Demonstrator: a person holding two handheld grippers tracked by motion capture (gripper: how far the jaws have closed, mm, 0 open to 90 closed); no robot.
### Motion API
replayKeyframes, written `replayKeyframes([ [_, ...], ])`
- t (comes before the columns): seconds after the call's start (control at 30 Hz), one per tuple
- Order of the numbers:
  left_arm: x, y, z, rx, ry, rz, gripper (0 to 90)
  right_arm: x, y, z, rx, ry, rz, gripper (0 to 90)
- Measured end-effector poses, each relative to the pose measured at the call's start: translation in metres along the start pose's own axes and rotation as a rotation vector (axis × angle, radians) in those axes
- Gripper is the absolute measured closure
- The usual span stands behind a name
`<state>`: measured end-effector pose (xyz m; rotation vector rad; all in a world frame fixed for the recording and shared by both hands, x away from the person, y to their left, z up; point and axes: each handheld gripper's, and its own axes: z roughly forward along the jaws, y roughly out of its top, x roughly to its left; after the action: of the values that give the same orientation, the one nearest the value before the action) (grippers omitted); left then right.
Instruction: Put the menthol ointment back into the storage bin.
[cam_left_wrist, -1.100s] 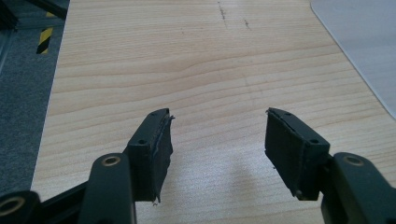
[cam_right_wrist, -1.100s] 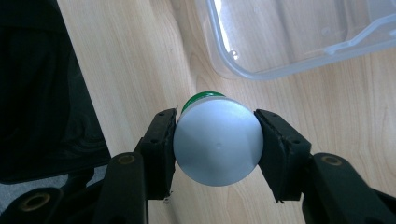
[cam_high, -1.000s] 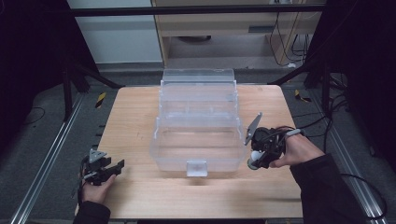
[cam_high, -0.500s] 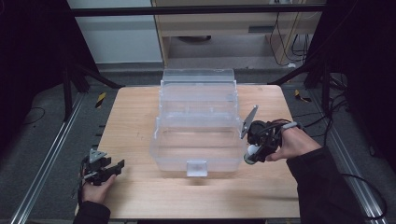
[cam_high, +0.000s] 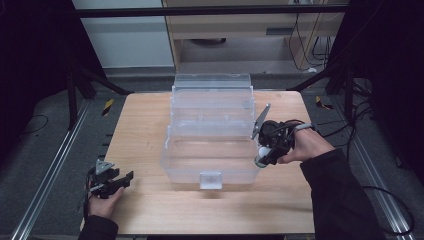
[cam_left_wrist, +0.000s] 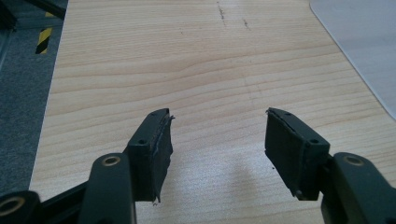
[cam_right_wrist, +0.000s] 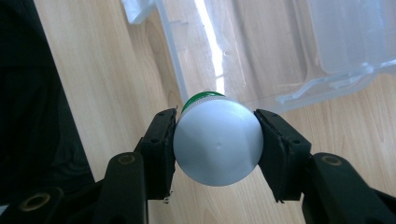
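- Black pads of the right tool (cam_right_wrist: 215, 140) clamped on a white-capped bottle (cam_right_wrist: 215, 143), one pad on each side of the cap; cap end turned toward the lens in the right gripper view, with a green band just visible behind it.
- Seen from the high view as a small white spot under the right tool (cam_high: 265, 150), held over the right rim of the clear plastic box (cam_high: 210, 150), near its front right corner.
- Rest of the bottle hidden behind its own cap; label and body impossible to make out.
- Left tool (cam_left_wrist: 217, 144) wide open, nothing between the pads, bare wood grain below; resting at the front left of the surface (cam_high: 145, 125) in the high view, well apart from the box.
- Clear box with lid swung up at the back, stepped trays inside; no contents discernible through the plastic.
- Box corner cut off at the upper right of the left gripper view, just a pale translucent edge.
- Dark sleeve filling the left margin of the right gripper view, blurred.
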<state>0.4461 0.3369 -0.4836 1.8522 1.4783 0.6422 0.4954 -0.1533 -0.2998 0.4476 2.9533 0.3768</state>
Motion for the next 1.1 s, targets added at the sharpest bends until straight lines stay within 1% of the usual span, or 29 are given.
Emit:
replayKeyframes([
  [0.2,0.0,0.0,0.0,-0.001,0.0,0.0,40.5,-0.006,0.007,0.003,-0.012,-0.004,0.003,50.3],
  [0.33,0.0,0.0,0.0,-0.001,0.0,0.0,40.5,-0.008,0.012,0.004,-0.018,-0.005,-0.009,50.3],
  [0.4,0.0,0.0,0.0,-0.001,-0.001,0.0,40.6,-0.009,0.016,0.004,-0.022,-0.008,-0.008,50.3],
  [0.67,0.0,0.0,0.0,-0.002,-0.002,0.0,40.6,-0.014,0.024,0.008,-0.032,-0.005,-0.014,50.3],
  [0.8,0.0,0.0,0.0,-0.003,-0.001,0.001,40.6,-0.015,0.027,0.013,-0.038,-0.005,-0.006,50.3],
  [0.83,0.0,0.0,0.0,-0.003,-0.002,0.0,40.6,-0.016,0.027,0.014,-0.04,-0.008,-0.015,50.3],
  [0.87,0.0,0.0,0.0,-0.003,-0.001,0.0,40.6,-0.016,0.028,0.015,-0.04,-0.009,-0.007,50.3],
  [0.97,0.0,0.0,0.0,-0.004,-0.001,0.0,40.6,-0.016,0.03,0.021,-0.033,-0.011,-0.014,50.3],
  [1.1,0.0,0.001,-0.001,-0.007,-0.001,0.0,40.6,-0.015,0.034,0.028,-0.024,0.002,-0.019,50.3],
])
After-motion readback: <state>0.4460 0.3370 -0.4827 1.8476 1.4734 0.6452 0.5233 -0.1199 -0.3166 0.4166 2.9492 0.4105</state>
